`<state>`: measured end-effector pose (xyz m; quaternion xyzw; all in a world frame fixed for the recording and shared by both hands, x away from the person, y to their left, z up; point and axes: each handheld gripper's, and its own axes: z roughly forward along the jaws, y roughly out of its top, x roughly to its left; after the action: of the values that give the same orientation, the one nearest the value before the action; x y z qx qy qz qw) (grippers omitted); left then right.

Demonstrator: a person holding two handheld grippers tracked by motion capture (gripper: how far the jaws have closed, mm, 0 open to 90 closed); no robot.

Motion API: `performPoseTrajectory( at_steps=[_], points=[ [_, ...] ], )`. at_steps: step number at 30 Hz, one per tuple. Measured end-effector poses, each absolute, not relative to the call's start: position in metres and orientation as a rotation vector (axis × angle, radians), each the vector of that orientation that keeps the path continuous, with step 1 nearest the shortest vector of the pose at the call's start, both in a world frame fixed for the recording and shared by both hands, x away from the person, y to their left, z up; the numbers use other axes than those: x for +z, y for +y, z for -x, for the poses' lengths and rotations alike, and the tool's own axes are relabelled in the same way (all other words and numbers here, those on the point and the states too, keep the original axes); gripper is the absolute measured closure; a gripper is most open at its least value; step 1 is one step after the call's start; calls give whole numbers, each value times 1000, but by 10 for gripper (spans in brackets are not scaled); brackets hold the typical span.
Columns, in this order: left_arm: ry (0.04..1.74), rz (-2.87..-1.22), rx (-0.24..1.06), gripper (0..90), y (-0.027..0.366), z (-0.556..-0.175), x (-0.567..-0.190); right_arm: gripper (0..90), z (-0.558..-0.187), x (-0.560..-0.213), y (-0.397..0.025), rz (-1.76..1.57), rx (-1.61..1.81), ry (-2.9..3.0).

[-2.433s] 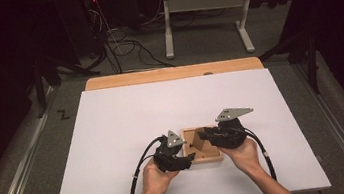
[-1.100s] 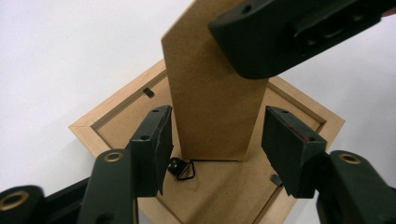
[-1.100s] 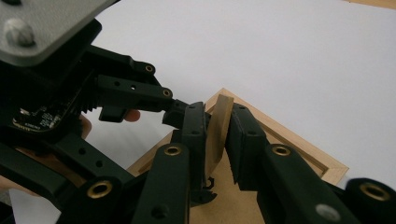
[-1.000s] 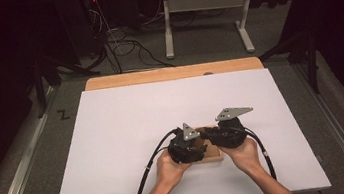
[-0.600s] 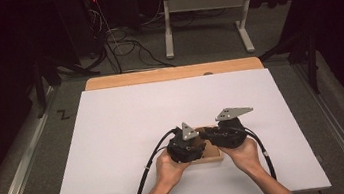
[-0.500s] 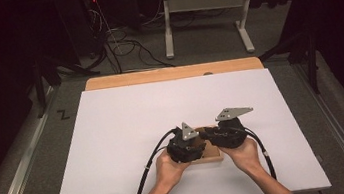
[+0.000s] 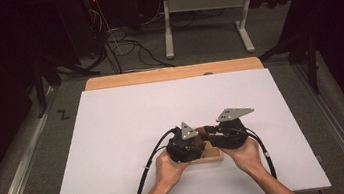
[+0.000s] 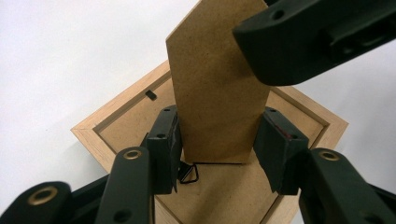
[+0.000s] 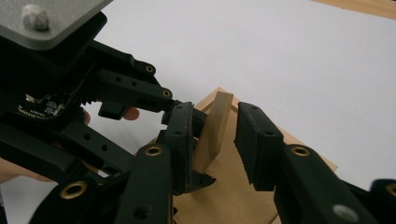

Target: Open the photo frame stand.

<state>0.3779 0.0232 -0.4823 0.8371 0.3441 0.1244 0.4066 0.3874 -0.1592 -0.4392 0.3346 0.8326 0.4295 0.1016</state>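
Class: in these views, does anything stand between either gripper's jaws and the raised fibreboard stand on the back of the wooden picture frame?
Nothing visible does. The raised brown fibreboard stand sits directly between the left gripper jaws and between the right gripper jaws, above the light wooden picture frame.

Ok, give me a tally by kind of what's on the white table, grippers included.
Black two-jaw grippers: 2, left, right
Light wooden picture frame, face down: 1
Brown fibreboard stand flap on its back: 1
Total: 4
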Motion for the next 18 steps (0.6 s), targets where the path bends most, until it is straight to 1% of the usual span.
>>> performPoseTrajectory(
  at_steps=[6,12,14,16,18],
  points=[
    [866,-2114,317,533,23,-378,-482,675,-385,-439,-159,-975,1248,2462],
    [860,-2119,311,532,24,-378,-482,772,-385,-440,-158,-970,1235,2486],
    [855,-2122,307,532,24,-378,-482,780,-385,-440,-158,-970,1236,2486],
    [851,-2123,304,530,24,-379,-482,815,-385,-440,-158,-967,1233,2483],
    [844,-2126,304,530,25,-378,-482,827,-385,-440,-159,-969,1230,2485]
  ],
)
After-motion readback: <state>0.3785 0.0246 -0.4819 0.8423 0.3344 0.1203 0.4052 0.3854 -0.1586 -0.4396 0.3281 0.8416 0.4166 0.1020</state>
